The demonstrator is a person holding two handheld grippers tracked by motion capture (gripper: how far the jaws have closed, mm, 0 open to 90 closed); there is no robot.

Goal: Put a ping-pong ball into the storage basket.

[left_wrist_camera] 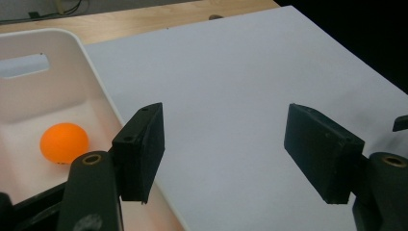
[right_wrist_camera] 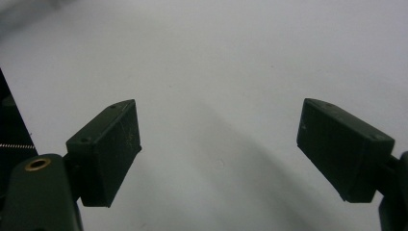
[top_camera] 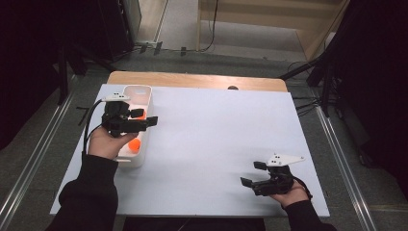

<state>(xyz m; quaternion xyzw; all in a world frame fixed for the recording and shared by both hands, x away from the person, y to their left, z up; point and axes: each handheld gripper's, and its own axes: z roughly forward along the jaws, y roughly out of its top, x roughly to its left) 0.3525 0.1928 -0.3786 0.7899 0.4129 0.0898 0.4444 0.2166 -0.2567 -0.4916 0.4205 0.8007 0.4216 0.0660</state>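
We've got loads of bare white table [top_camera: 207, 144] between our hands. Left gripper [left_wrist_camera: 223, 149] hangs spread and empty at the white bin's [top_camera: 144, 94] rim, orange ball [left_wrist_camera: 63, 142] inside. Right gripper [right_wrist_camera: 219, 149] sits spread near the front edge.

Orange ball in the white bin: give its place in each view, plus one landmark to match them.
High view: the orange ball lies in the near end of the white bin, just right of the left hand.
Left gripper view: low at the left, on the bin floor, left of the left claw.
Right gripper view: not in it.
Shared landmark: the white table sheet.
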